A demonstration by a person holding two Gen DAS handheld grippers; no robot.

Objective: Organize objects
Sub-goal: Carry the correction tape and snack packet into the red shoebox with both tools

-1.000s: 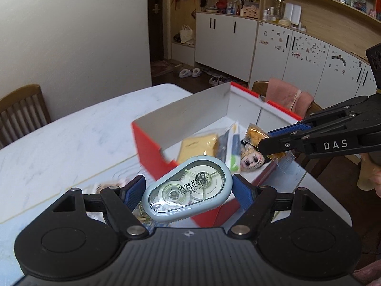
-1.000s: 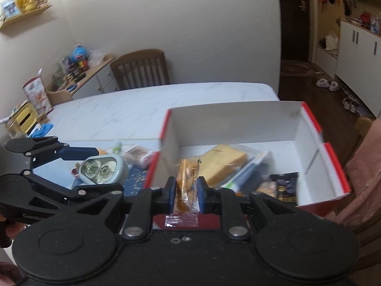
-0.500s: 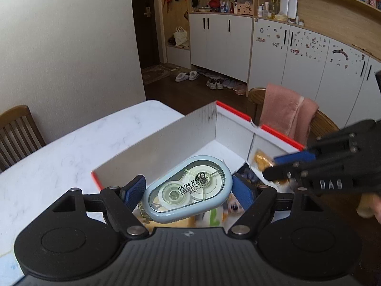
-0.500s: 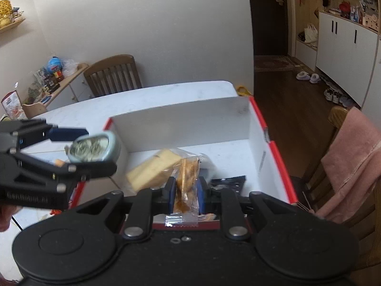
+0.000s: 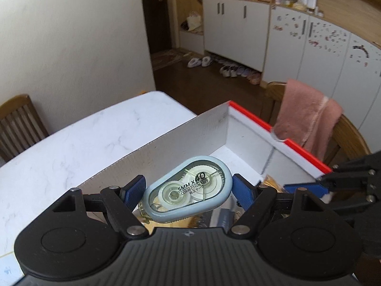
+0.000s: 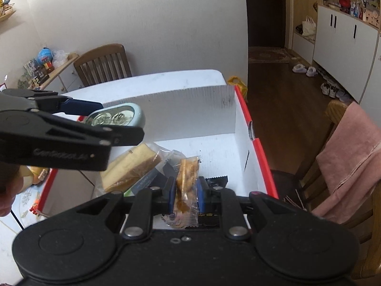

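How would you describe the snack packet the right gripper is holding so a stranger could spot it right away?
Find the white box with red edges on the marble table. Just above its floor, the right gripper has its jaws shut on a clear snack packet of orange-brown pieces. It stands upright, unlike the wrapped yellow cake slice lying flat beside it.

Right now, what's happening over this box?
A person is tidying small things into a white cardboard box with red edges on a table. The left gripper has its jaws clamped on a correction tape dispenser, and the right gripper has its jaws shut on an orange snack packet. Both hang over the box, which already holds a wrapped cake slice and other packets.
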